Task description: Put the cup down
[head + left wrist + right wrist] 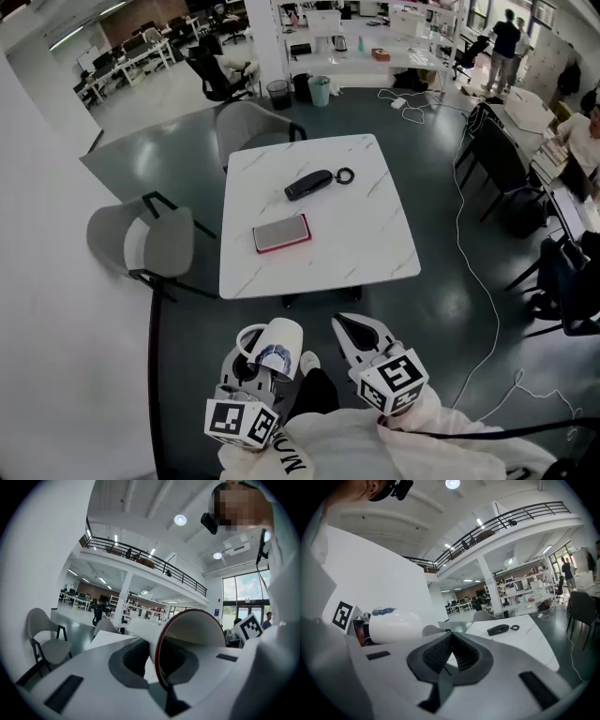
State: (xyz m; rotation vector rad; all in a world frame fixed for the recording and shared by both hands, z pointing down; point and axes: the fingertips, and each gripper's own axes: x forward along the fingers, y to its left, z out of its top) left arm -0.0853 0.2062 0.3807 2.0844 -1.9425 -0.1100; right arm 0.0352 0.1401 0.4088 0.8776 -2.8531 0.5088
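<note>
A grey chair [141, 246] stands in the left part of the head view, beside the left edge of the white marble-patterned table [375, 246], which fills the middle of the frame. On the table a flat red-edged case [281, 232] lies near the centre. A long black object [309, 184] with a small ring at its right end lies just above and to the right of it, apart from it.

At the bottom of the frame, below the table's near edge and over the dark floor, the left tool [255, 359] is clamped on the white cup [278, 345]. The cup lies on its side with its mouth toward the tool, and its wall sits between the two jaws at the red-edged rim. The cup is in the air, not touching the table.

Just to the right, the right tool [358, 333] points toward the table with its jaw tips together and nothing between them.

On the floor to the right of the table a white cable [472, 267] trails down the frame, and dark chairs [502, 164] stand at the right edge.
</note>
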